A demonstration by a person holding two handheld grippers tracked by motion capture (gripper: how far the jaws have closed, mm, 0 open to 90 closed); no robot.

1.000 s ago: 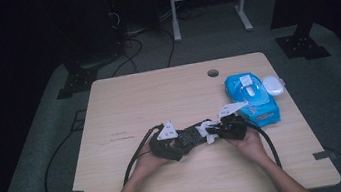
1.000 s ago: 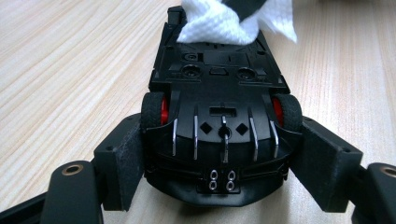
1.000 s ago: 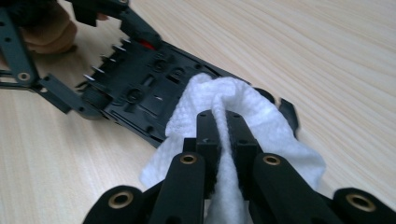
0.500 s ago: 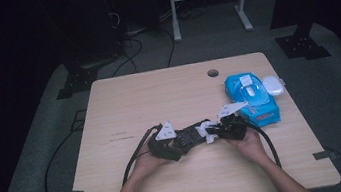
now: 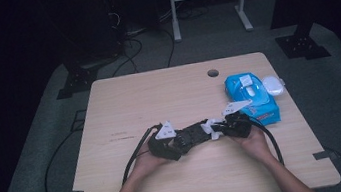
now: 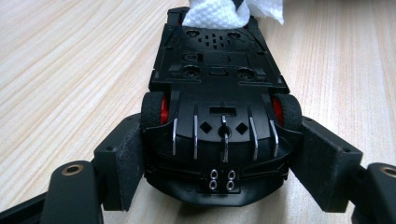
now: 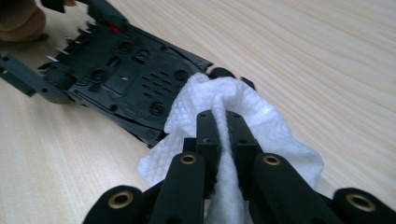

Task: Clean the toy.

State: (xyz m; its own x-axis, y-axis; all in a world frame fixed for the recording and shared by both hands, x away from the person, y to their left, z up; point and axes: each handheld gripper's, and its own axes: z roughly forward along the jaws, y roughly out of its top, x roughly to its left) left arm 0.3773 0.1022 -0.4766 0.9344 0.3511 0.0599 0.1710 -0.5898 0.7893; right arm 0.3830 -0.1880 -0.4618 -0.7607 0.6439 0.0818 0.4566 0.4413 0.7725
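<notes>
The toy car (image 6: 217, 112) lies upside down near the front middle of the table (image 5: 124, 102), its black underside up, well left of the blue wipes pack (image 5: 252, 97) at the table's right side. The left gripper (image 6: 219, 158) clamps one end of the car, pads (image 6: 123, 158) pressing the wheels on either side, so the car's long axis runs straight away from that gripper toward the other hand. The right gripper (image 7: 223, 126) has its jaws pinched tight on a white wipe (image 7: 243, 112), which rests bunched against the car's far end, touching the chassis edge. In the high view the two grippers (image 5: 167, 144) (image 5: 223, 126) face each other along the car, one at each end. The next wiping stroke probably runs lengthwise from the wipe's end toward the left gripper, the right hand being the one free to move
</notes>
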